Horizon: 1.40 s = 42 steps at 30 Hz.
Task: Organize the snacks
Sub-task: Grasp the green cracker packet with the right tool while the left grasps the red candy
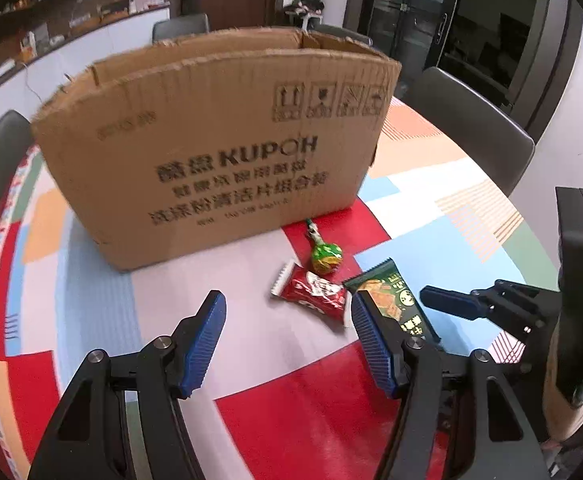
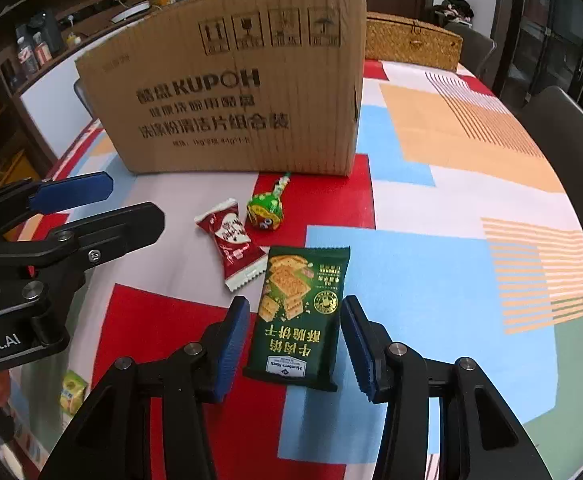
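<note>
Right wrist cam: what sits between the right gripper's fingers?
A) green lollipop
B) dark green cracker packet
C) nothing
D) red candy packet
B: the dark green cracker packet lies on the table between the right gripper fingers, pads not yet touching it.

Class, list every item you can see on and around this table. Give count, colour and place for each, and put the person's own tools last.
Cardboard box: one, brown, open-topped, standing at the back of the table.
Lollipop: one, green wrapper, just in front of the box.
Red snack packet: one, red and white, beside the lollipop.
Green cracker packet: one, dark green, nearest, between the right tongs' fingers.
Wicker basket: one, tan, behind the box.
Tablecloth: one, multicoloured blocks.
Chairs: several, grey, around the table.
Left tongs: open.
Right tongs: open.
</note>
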Tool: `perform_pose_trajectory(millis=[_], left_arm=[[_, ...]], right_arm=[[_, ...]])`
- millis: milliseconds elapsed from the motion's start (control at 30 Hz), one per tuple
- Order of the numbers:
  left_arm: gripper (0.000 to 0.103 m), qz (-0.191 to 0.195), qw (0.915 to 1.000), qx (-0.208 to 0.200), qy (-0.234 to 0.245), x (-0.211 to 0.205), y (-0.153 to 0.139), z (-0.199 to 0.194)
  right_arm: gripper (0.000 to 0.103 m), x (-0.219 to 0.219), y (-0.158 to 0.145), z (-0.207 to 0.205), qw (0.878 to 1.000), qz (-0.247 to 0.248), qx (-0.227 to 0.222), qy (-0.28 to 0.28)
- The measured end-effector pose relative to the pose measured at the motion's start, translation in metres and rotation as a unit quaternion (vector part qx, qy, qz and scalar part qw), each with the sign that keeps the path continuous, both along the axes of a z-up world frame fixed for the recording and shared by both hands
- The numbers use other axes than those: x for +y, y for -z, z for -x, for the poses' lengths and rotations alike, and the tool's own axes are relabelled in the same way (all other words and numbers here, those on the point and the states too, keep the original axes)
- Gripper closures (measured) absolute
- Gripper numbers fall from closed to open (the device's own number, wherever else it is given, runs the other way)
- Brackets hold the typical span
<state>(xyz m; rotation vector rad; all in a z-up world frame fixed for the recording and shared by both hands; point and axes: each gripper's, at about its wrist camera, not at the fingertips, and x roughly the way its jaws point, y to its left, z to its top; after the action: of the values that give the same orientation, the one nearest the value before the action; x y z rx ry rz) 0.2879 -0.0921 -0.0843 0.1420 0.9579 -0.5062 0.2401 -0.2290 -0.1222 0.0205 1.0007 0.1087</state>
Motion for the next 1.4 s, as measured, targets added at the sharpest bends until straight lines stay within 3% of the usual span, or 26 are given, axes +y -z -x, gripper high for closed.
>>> perform_pose_trajectory(millis=[167,633,733,1000,1400], left_arm=[[0.039,-0.008,0.9996,0.027,-0.008,-0.017,0.015,-0.009],[0.039,-0.036,0.9952,0.062,-0.066,-0.037,0.047,-0.032],[0.046,-0.043,0.9942,0.067,-0.073,-0.038,0.052,-0.035],[0.057,-0.029,0.9949,0.069,-0.068,-0.029,0.054,-0.036],[0.060,-0.016,0.9953,0.068,-0.067,-0.007,0.050,-0.013]], right_arm=[[0.048,0.001,0.007,0.000,1.000,0.010,0.005,0.005],[0.047,-0.014,0.015,-0.006,0.999,0.034,-0.001,0.027],[0.048,-0.017,0.015,-0.009,0.999,0.035,-0.005,0.029],[0.058,-0.021,0.014,-0.017,0.999,0.031,-0.010,0.023],[0.059,-0.021,0.011,-0.011,0.999,0.022,-0.015,0.028]])
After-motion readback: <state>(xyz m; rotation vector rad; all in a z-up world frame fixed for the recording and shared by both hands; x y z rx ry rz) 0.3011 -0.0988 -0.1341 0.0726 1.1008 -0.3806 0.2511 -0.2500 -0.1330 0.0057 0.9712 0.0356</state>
